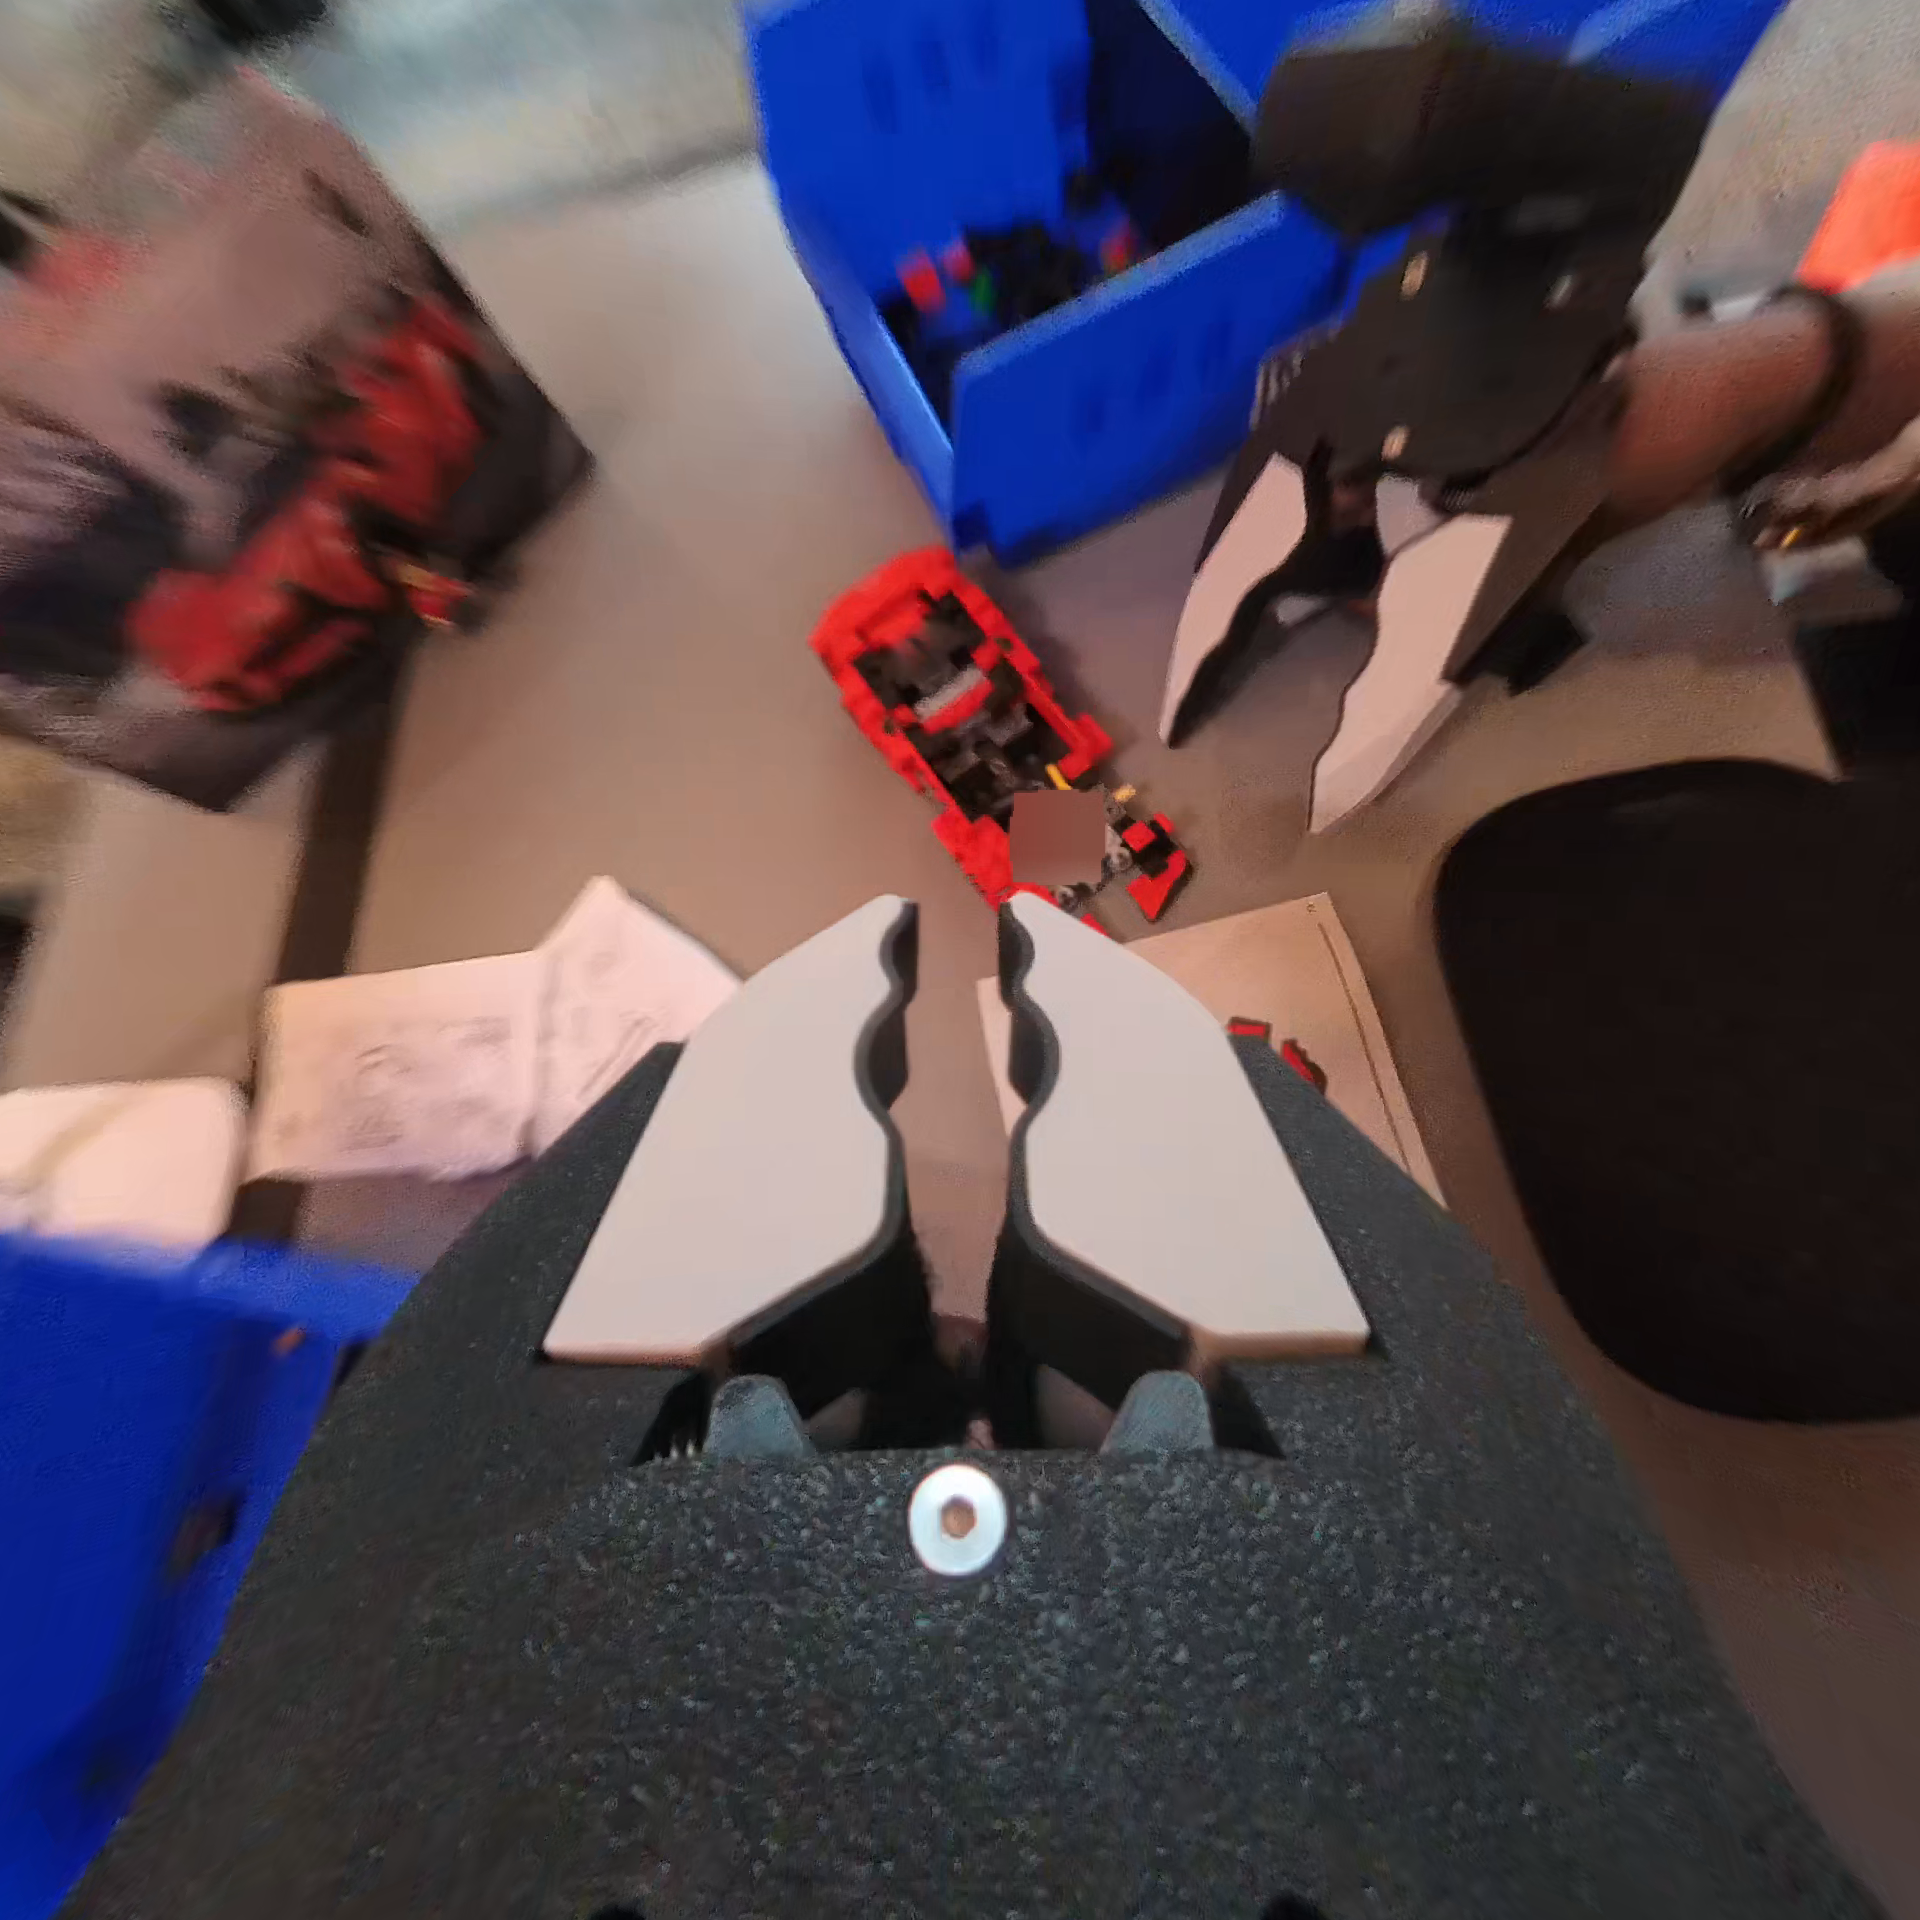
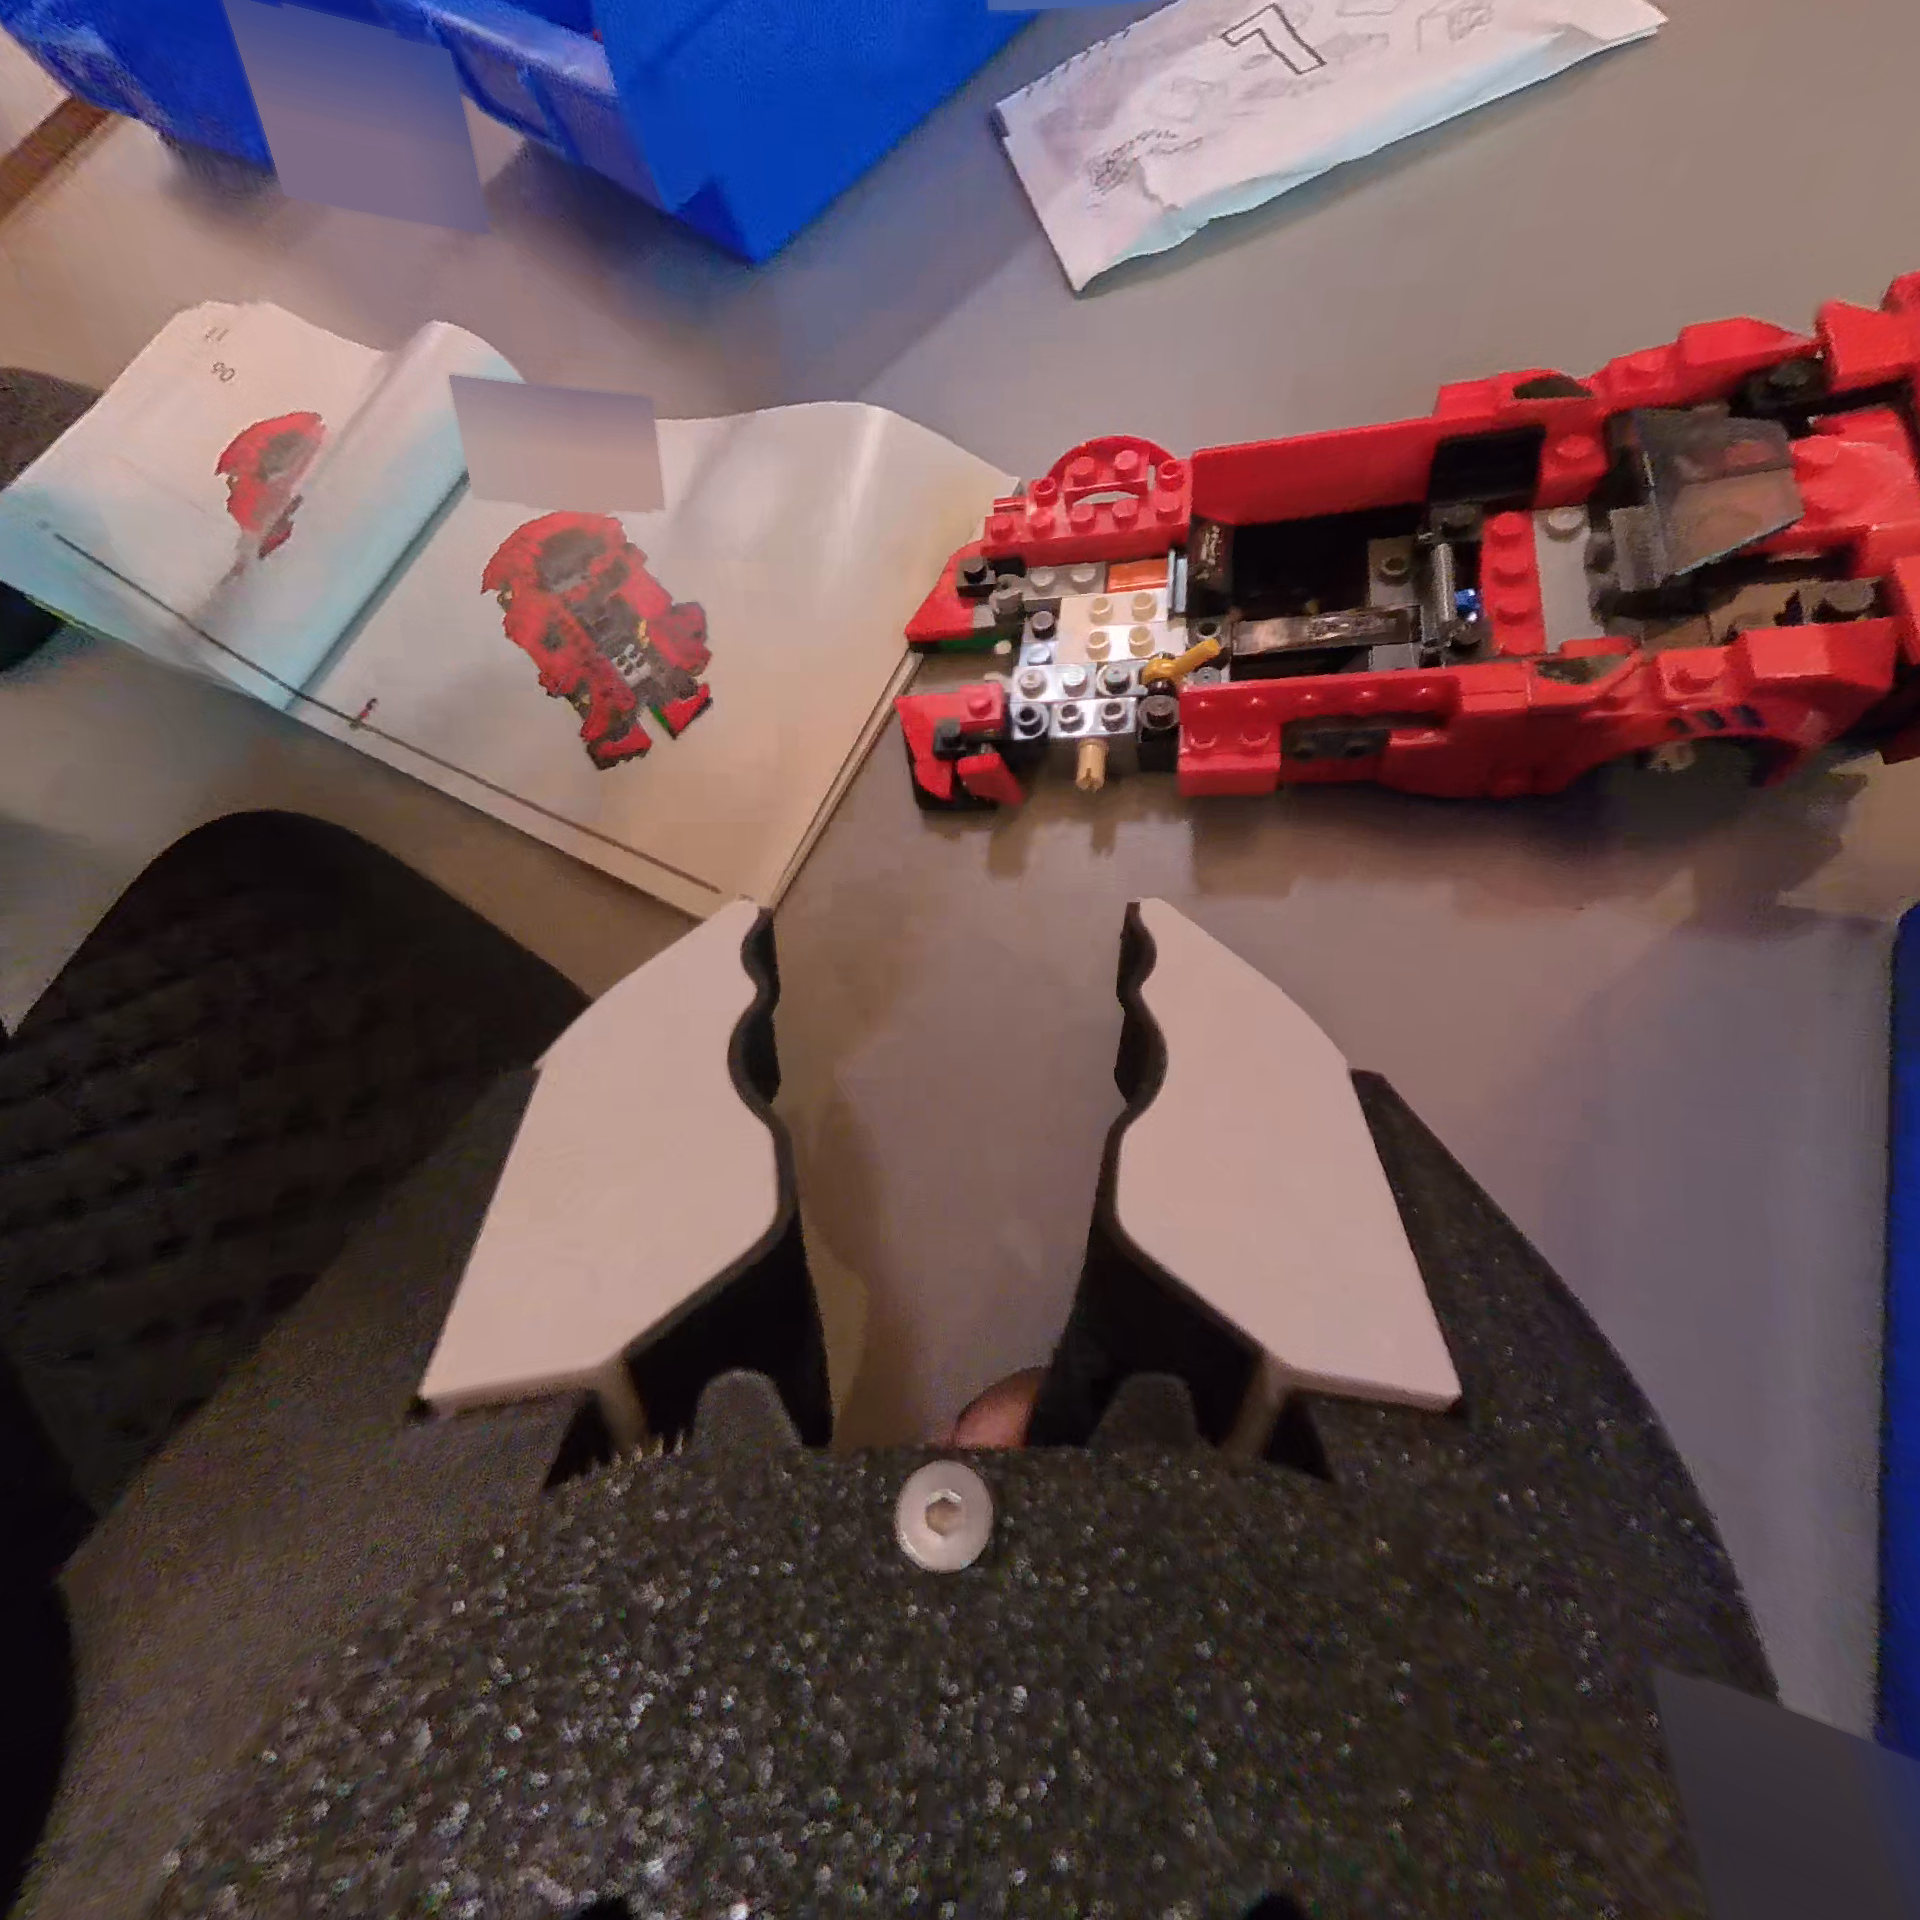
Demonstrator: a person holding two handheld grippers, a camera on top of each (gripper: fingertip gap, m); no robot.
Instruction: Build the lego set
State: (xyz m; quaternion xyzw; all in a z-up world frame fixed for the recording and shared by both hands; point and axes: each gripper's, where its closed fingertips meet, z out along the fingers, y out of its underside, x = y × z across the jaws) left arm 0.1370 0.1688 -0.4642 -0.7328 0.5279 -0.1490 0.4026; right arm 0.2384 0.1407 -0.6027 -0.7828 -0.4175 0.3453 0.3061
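A partly built red and black lego car lies on the grey table. In the right wrist view the car lies lengthwise up and to the right, its open nose of grey and tan plates facing the instruction booklet. My left gripper is empty, its jaws a narrow gap apart, just short of the car's nose. My right gripper is open and empty above bare table below the car. It also shows in the left wrist view, right of the car.
A blue bin with loose pieces stands behind the car. The set's box lies at the left, with white paper bags nearby. A dark studded shape lies beside the booklet. Another blue bin is at the lower left. There is about 15 centimetres between the tips of the two grippers. From the right gripper's tips to the dark studded shape is close to 12 centimetres.
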